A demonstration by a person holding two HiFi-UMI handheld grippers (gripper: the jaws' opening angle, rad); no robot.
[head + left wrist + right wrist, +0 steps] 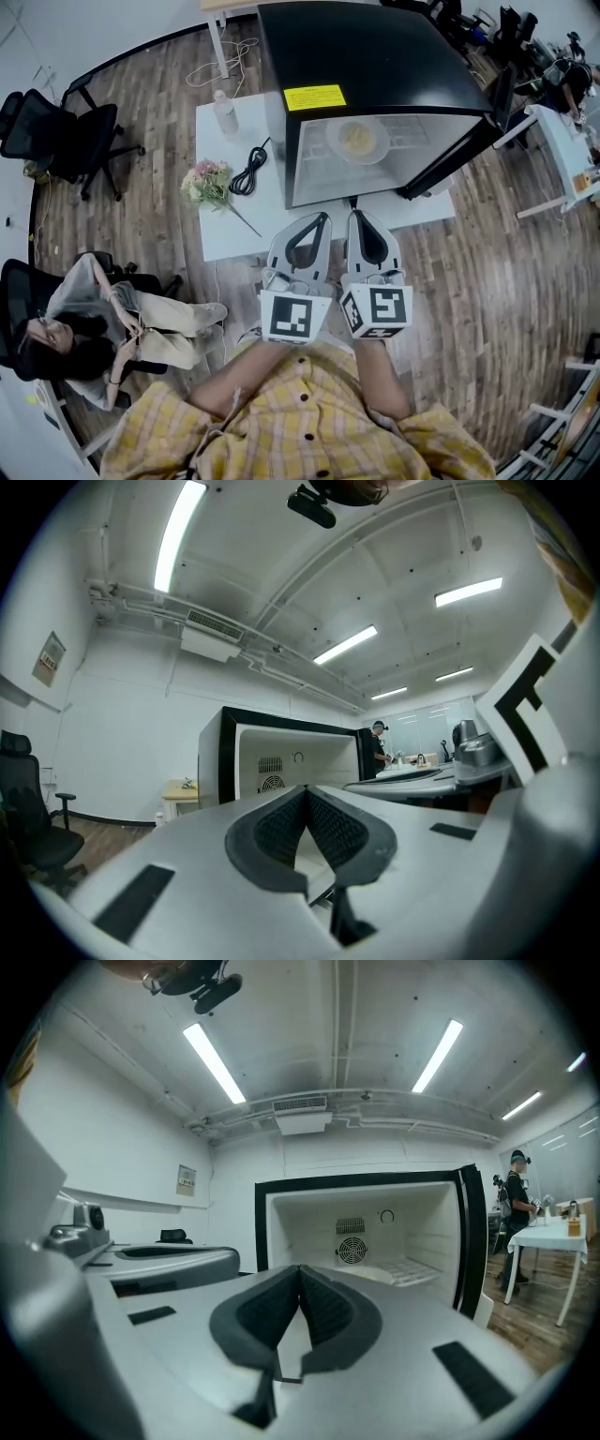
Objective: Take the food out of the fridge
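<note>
A small black fridge [375, 56] stands on a white table [225, 234] with its door [469, 150] swung open to the right. Inside, a white plate of pale food [357, 140] rests on the wire shelf. My left gripper [322, 220] and right gripper [357, 217] hang side by side just before the table's front edge, short of the opening, both shut and empty. The left gripper [307, 789] view shows the fridge [281, 752] ahead and slightly left. In the right gripper [300, 1269] view the open compartment [375, 1232] lies straight ahead.
On the table left of the fridge are a water bottle [225, 111], a coiled black cable [249, 171] and a flower bunch [208, 182]. A person [103, 319] sits at the lower left, near an office chair [66, 131]. Another person [516, 1213] stands by a white table [553, 1237] at right.
</note>
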